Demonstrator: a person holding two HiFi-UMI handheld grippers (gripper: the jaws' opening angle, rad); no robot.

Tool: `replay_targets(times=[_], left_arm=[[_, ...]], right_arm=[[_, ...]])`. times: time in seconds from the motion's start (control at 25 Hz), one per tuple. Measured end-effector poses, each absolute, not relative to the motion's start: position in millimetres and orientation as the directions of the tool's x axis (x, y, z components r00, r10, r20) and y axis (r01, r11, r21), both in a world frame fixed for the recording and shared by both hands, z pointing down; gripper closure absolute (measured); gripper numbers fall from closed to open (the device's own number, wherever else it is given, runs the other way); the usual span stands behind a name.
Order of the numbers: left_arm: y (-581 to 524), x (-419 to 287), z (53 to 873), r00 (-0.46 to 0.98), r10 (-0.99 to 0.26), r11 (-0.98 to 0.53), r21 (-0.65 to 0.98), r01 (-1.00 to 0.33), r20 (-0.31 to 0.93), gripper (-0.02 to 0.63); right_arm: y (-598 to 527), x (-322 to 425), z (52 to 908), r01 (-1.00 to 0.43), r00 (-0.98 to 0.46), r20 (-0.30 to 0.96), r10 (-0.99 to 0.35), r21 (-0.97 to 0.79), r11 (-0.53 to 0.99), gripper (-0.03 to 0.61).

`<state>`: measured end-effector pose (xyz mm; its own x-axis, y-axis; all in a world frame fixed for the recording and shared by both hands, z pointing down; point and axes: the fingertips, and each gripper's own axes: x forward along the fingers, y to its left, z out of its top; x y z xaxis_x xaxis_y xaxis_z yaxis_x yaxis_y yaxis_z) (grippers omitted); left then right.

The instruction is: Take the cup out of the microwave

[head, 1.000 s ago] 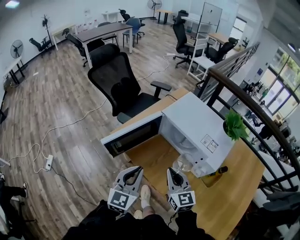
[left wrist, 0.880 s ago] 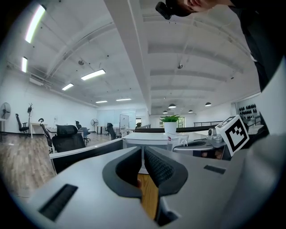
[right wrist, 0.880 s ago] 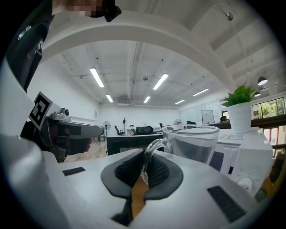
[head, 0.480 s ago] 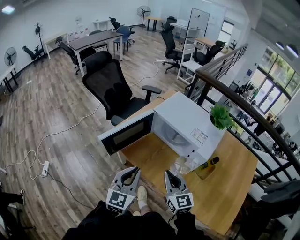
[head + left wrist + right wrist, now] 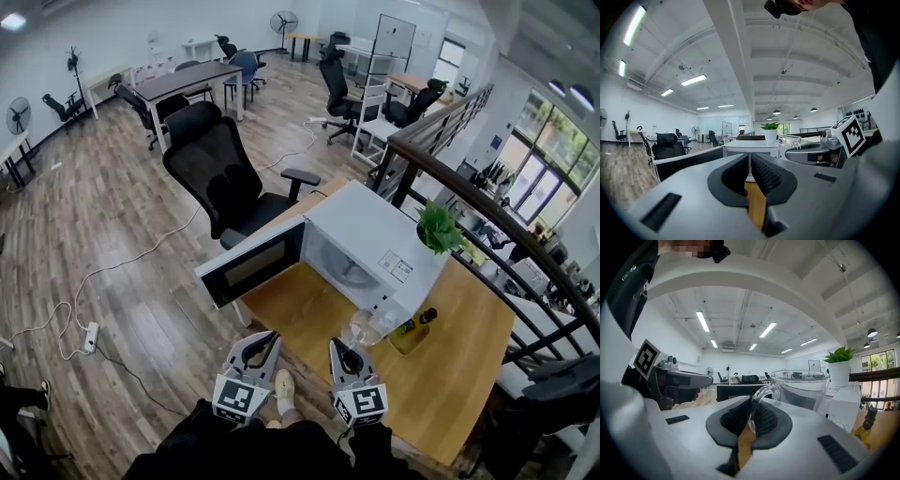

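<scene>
The right gripper [image 5: 751,414] has its jaws clenched on the handle [image 5: 758,397] of the clear glass cup [image 5: 802,389]. The thin glass loop runs down between the two dark pads, and the cup's body stands just beyond the jaw tips, right of centre in the right gripper view. In the head view the cup sits in the lower middle of the frame. It is outside the white microwave [image 5: 375,239], just in front of the oven's near right corner and over the wooden bench [image 5: 450,375]. The microwave door [image 5: 251,267] hangs open toward the left. The left gripper [image 5: 260,349], in the lower centre-left, has its jaws drawn together with nothing between them, apart from the cup. A dark bottle [image 5: 419,322] lies just right of the cup, and a potted plant [image 5: 438,228] stands by the microwave's far right corner.
</scene>
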<state>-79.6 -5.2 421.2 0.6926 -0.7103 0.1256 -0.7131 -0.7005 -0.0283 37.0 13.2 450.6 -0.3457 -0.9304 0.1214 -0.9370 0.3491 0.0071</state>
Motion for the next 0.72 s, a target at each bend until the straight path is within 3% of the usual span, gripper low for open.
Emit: replay_targets(times=[0.72], left_arm=[[-7.6, -84.5, 423.2, 0.689, -0.713, -0.696, -0.019, -0.718, 0.130, 0.577]], right_arm=[[10.0, 31.4, 449.0, -0.933, -0.357, 0.115, -0.927, -0.002, 0.359, 0.558]])
